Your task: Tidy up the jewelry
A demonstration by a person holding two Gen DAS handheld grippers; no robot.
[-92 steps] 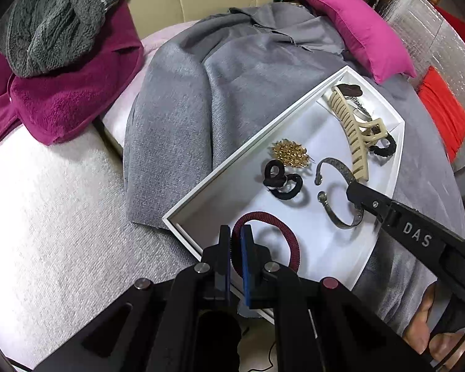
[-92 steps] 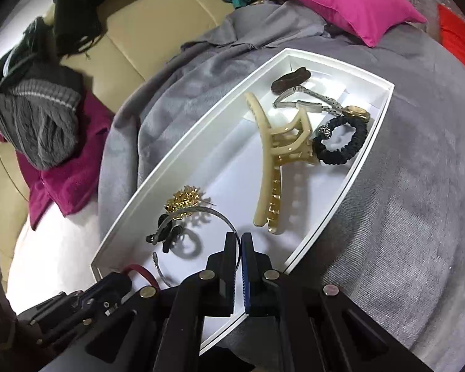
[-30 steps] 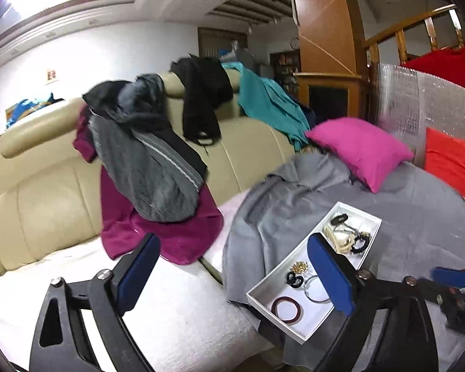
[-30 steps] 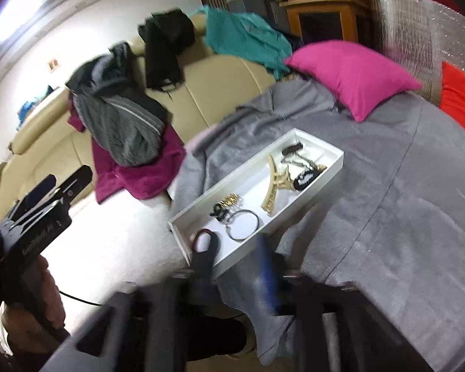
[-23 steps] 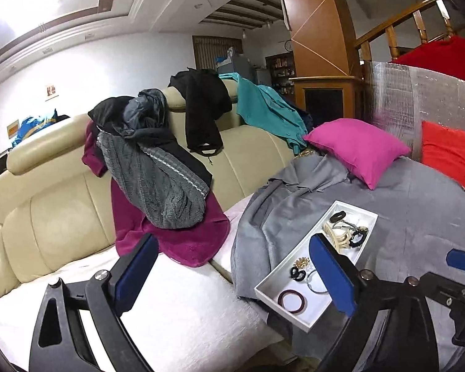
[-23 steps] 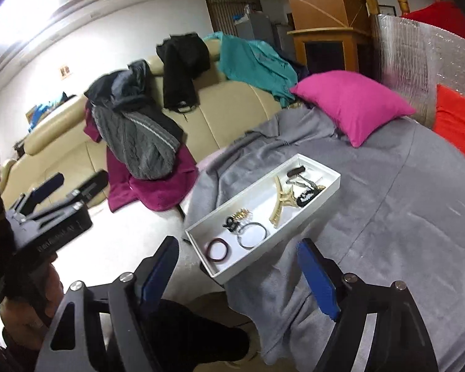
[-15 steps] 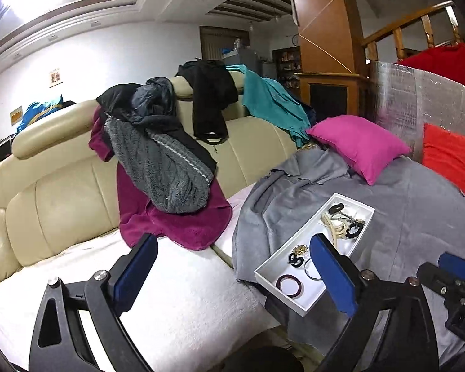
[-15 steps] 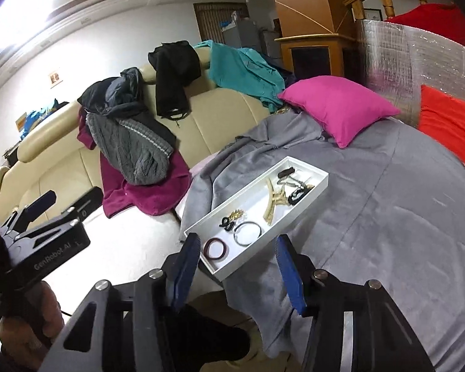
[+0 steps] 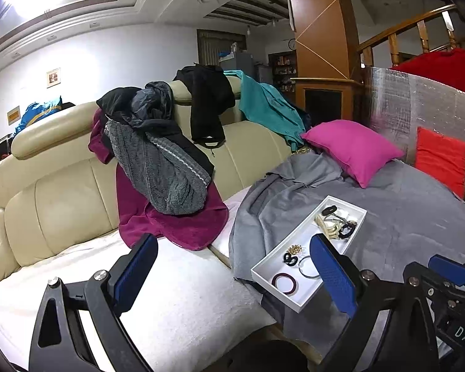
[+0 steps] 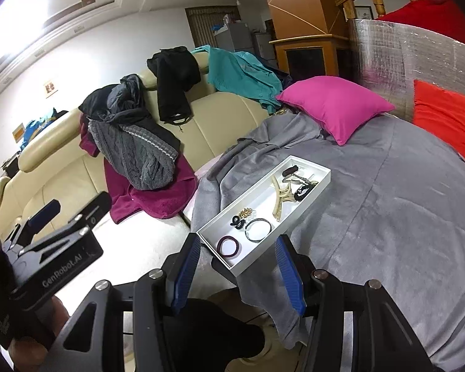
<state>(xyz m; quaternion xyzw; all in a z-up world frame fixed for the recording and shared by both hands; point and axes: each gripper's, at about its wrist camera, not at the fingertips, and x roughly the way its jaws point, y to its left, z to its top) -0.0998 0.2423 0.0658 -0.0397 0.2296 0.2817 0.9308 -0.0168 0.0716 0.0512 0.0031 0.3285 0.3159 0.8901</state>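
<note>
A white tray [image 9: 296, 234] [image 10: 321, 184] lies on a grey blanket [image 10: 387, 210]. In it are a maroon ring [image 10: 228, 246] [image 9: 284, 279], a silver bangle [image 10: 257, 230] [image 9: 307, 266], a black scrunchie [image 10: 238, 221], a gold brooch [image 10: 245, 212], a beige claw clip [image 10: 281, 197] [image 9: 325, 228] and dark pieces at the far end. My left gripper [image 9: 232, 274] is wide open and empty, pulled back from the tray. My right gripper [image 10: 237, 271] is open and empty, just short of the tray's near end. The left gripper also shows in the right wrist view [image 10: 46, 217].
A cream sofa [image 9: 46, 198] holds a magenta towel [image 9: 170, 223], a grey knit [image 9: 158, 173], black and teal clothes. A pink pillow [image 10: 334, 105] and a red cushion [image 10: 440, 111] lie behind the tray. A white fleece [image 9: 176, 297] covers the seat.
Both grippers opened and drew far back from the tray, leaving the maroon ring and silver bangle lying in it. The right jaws have since narrowed a little.
</note>
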